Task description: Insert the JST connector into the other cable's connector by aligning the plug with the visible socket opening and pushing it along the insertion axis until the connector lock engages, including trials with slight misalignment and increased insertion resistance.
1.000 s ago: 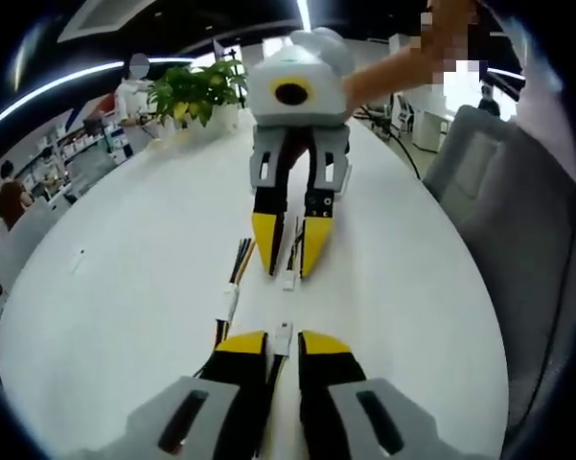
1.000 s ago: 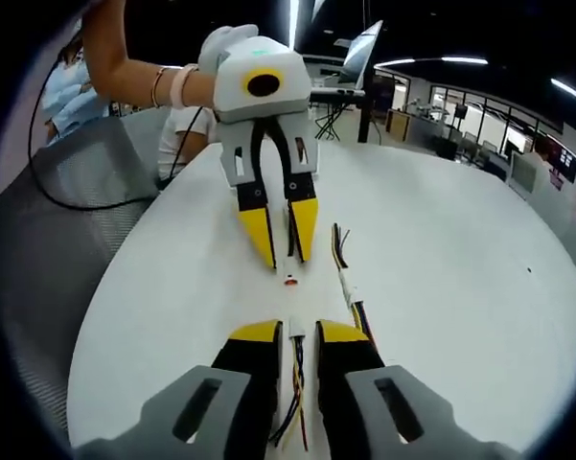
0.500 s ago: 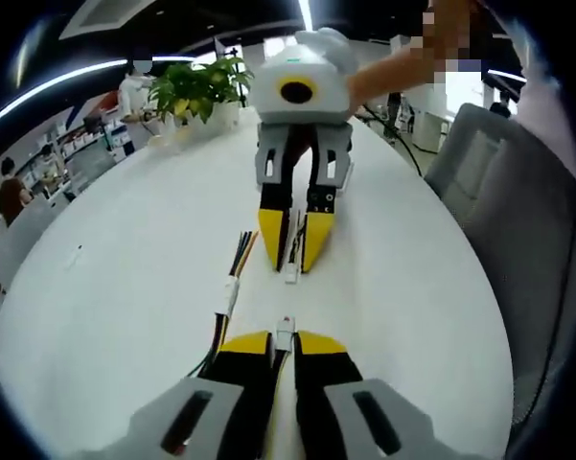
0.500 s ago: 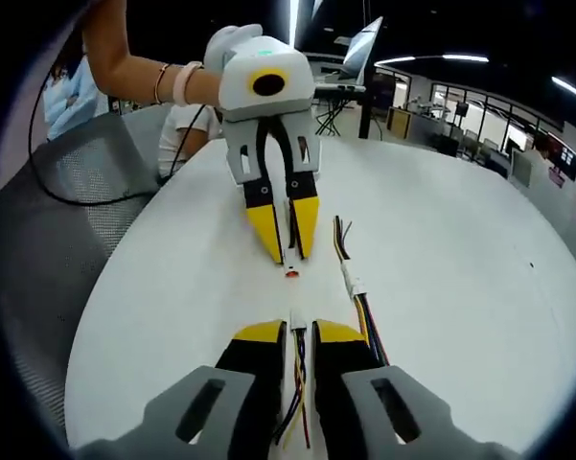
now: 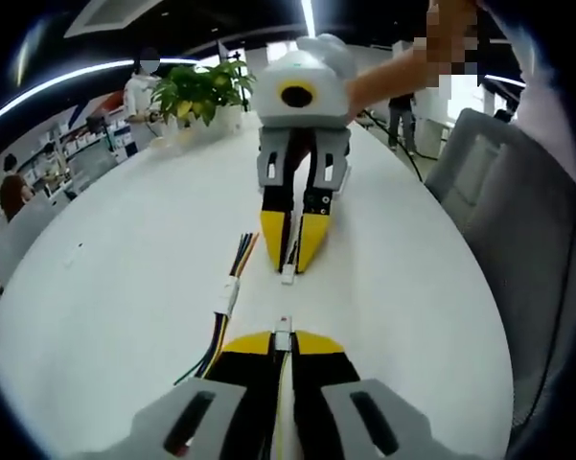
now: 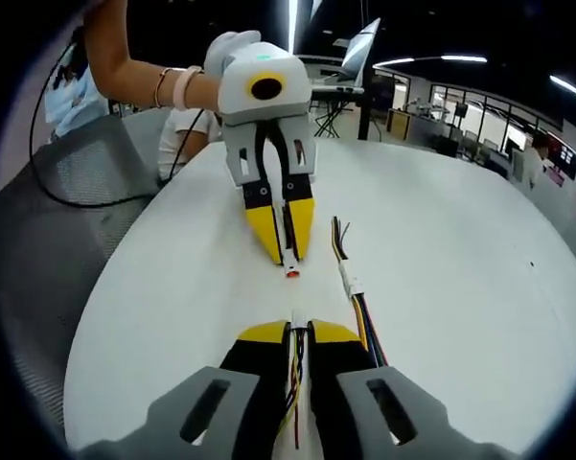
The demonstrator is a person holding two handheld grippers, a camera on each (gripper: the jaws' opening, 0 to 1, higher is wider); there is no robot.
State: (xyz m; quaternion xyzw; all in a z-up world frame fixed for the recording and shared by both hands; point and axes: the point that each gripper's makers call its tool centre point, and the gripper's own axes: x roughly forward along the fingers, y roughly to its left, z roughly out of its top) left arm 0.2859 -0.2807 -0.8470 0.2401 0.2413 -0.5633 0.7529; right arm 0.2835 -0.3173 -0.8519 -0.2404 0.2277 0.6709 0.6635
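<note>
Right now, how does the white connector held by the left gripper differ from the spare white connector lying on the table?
The held white connector is pinched between the left gripper jaws; the spare white connector lies free on the white table. The held one faces the right gripper; the spare lies beside that line. Both carry coloured wires.

yellow-tipped tool point(image 5: 284, 337), white table point(image 5: 125, 287), green plant point(image 5: 199, 91).

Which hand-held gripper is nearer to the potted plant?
Right. The right hand-held gripper, shut on one cable, is partway along the table toward the plant; the left hand-held gripper, shut on the other cable, faces it from farther back.
</note>
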